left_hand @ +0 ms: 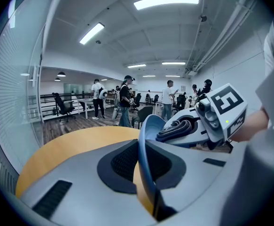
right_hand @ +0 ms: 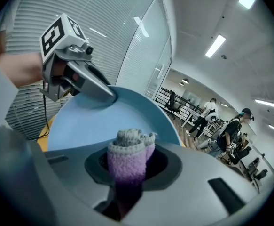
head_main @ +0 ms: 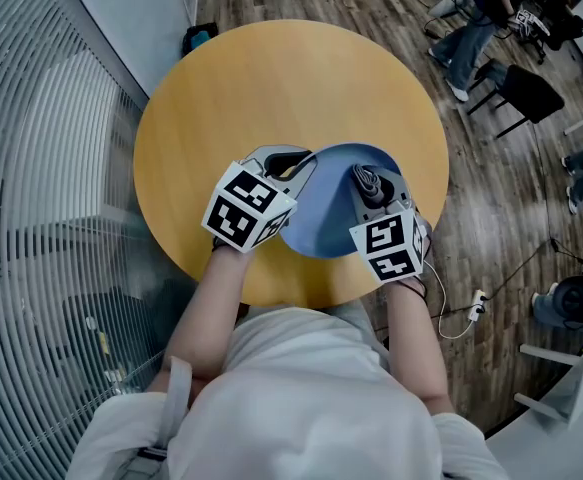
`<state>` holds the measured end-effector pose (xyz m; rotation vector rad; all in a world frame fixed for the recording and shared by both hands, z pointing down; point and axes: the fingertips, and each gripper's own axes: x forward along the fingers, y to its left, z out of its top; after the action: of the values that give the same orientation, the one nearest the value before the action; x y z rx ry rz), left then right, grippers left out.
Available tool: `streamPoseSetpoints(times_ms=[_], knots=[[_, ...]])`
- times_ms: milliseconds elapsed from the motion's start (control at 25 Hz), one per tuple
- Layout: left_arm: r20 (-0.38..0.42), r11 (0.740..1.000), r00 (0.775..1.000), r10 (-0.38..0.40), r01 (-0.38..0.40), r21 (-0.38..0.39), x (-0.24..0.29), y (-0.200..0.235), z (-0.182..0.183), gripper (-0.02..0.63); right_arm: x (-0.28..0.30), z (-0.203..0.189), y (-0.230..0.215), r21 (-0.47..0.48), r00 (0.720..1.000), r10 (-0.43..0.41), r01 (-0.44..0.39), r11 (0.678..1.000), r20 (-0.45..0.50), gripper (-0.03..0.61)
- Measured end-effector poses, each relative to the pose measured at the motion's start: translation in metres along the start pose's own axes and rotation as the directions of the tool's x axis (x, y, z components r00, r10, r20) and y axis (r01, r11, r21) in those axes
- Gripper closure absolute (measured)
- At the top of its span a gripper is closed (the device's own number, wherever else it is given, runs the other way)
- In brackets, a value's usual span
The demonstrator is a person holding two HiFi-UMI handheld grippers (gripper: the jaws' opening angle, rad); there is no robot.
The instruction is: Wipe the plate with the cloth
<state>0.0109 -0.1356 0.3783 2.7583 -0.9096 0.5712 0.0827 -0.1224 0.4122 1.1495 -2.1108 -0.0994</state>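
Wooden round table (head_main: 291, 88), plank floor (head_main: 371, 8); left gripper (head_main: 289, 165) pinches plate (head_main: 326, 223), right gripper (head_main: 369, 180) pinches cloth (right_hand: 127, 159).

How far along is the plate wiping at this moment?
Done: the left gripper is clamped on the rim of the blue plate, holding it tilted over the table; the right gripper grips the folded cloth. In hand: cloth at the plate's face, contact unclear. Left: the wiping itself.

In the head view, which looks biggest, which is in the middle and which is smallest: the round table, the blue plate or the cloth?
1. round table, by far the biggest
2. blue plate
3. cloth, just a small bundle over the plate
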Motion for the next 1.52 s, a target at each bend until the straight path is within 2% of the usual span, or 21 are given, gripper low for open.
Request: streamPoseSetpoints(times_ms=[720,1240,1520], knots=[[0.009,1.0,1.0,0.008,-0.008,-0.005,-0.001,0.0,0.003,0.586,0.007,0.034,0.078,-0.105,0.982,0.182,-0.177,0.979,0.04,0.489],[0.02,1.0,1.0,-0.005,0.006,-0.02,-0.003,0.002,0.005,0.586,0.011,0.048,0.121,-0.099,0.944,0.322,-0.315,0.944,0.071,0.489],[0.027,1.0,1.0,-0.01,0.011,-0.027,-0.006,0.003,0.004,0.586,0.006,0.053,0.143,-0.109,0.91,0.407,-0.397,0.911,0.084,0.489]])
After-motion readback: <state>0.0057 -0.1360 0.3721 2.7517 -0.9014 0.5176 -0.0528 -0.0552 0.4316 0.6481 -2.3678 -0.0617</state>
